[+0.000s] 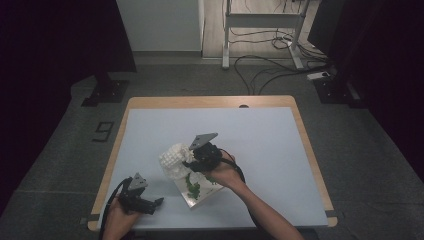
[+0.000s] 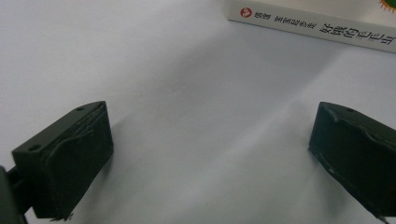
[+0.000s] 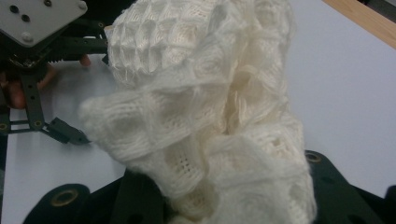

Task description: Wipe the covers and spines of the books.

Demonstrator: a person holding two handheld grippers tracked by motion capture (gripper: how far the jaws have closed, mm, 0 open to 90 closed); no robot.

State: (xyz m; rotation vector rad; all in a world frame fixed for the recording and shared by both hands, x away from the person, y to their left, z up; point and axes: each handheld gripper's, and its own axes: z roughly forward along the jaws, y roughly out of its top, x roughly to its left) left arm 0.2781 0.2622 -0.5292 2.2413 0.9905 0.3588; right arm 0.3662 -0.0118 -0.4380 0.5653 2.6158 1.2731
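While a white knitted cloth (image 3: 205,116) bunches up between its jaws, the right gripper (image 1: 192,159) is clamped on it, holding the bundle above the near middle of the table (image 1: 260,150). From the high view the cloth (image 1: 174,159) hangs at the gripper's left, its lower folds draped over the far left part of a book (image 1: 200,192) that lies flat on the table just under the right hand (image 1: 225,172). That book has a white cover with green marks, and its spine (image 2: 317,25) carries a red round mark and a line of print. Off to the left, near the table's front edge, the left gripper (image 1: 157,201) rests low with its jaws standing wide apart and only bare tabletop between them; it points toward the book but stays clear of it. In the right gripper view, this left gripper (image 3: 70,135) shows behind the cloth, held by a hand.
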